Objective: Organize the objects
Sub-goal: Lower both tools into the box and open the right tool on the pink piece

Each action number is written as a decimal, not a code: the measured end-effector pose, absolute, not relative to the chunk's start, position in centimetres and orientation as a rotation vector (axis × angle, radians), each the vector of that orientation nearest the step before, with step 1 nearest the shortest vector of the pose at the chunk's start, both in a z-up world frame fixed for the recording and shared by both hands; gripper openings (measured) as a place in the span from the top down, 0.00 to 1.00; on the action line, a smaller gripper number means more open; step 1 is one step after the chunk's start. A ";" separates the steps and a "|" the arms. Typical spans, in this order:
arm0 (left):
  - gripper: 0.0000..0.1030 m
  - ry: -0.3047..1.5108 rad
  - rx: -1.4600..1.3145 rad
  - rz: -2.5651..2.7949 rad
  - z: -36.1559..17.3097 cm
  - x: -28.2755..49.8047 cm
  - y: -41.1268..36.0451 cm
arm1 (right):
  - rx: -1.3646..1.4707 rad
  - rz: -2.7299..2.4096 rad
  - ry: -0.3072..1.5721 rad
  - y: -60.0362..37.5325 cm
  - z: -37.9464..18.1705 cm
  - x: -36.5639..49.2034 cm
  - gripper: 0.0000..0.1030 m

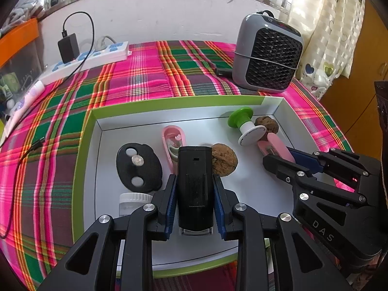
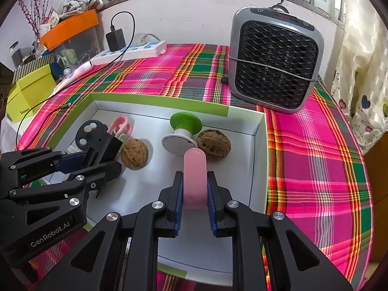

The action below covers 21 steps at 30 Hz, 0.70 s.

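**Black and pink items clamped, both over the tray**

Left gripper (image 1: 195, 189) clenched on one black rectangular device (image 1: 195, 184), lower centre of the left wrist view. Right gripper (image 2: 194, 194) clenched on one pink capsule-shaped piece (image 2: 194, 177), lower centre of the right wrist view. Both sit above the white tray (image 2: 259, 145) with green rim. Tray contents: two walnuts (image 2: 134, 154) (image 2: 213, 144), one green-and-white spool (image 2: 183, 131), one black oval disc (image 1: 138, 167), one pink clip-like case (image 1: 173, 143), one clear capped jar (image 1: 133, 202). One grey fan heater (image 2: 274, 58) upper right, on the plaid cloth (image 2: 315, 169).
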<state>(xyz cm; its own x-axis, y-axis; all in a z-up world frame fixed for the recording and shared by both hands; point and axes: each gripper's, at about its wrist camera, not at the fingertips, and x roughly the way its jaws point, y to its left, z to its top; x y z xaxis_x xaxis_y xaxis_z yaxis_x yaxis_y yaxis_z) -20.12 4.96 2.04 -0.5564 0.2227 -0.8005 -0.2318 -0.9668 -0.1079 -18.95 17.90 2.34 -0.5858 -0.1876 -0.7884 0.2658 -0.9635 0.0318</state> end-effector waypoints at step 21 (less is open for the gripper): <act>0.65 0.002 -1.317 2.584 2.4 -20.2 4.4 | 1.264 -2.592 0.111 18.0 2.5 -18.8 0.81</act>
